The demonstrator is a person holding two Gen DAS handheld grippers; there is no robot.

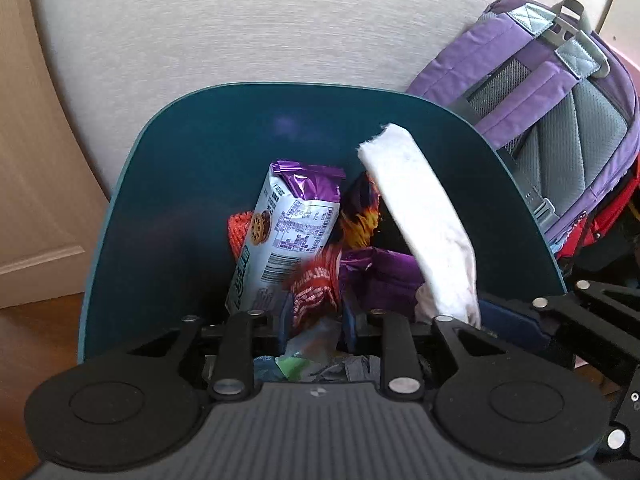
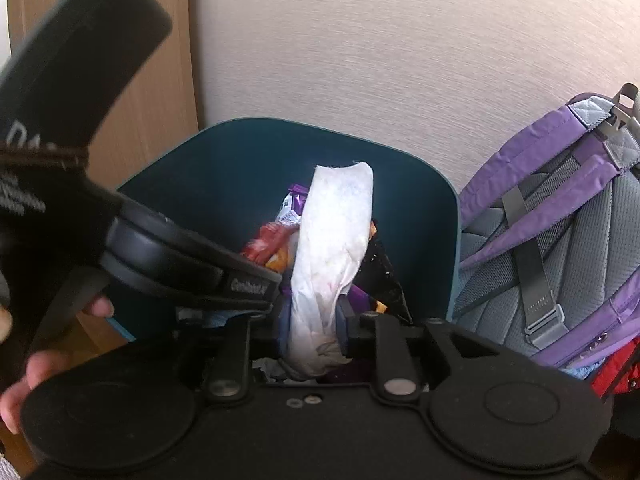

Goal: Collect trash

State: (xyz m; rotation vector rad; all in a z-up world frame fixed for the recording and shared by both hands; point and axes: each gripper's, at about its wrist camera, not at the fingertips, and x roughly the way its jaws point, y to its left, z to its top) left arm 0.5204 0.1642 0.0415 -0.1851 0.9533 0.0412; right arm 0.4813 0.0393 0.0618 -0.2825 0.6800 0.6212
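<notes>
— What's in the dark teal plastic bin (image 1: 168,216)?
— An upright purple-and-white cookie packet (image 1: 280,236), a crumpled red wrapper (image 1: 316,292), and a white folded tissue wad (image 2: 328,256) leaning above them.

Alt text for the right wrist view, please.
The right gripper has a white tissue between its fingers, above a teal bin of snack wrappers. A purple backpack leans beside the bin; the left gripper crosses in front.

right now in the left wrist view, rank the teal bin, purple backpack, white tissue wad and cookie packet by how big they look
1. teal bin, fills most of the frame
2. purple backpack, partly cut off at the right edge
3. white tissue wad and cookie packet: these look alike in size, and the wad stands nearer the camera, so I won't rank them
</notes>
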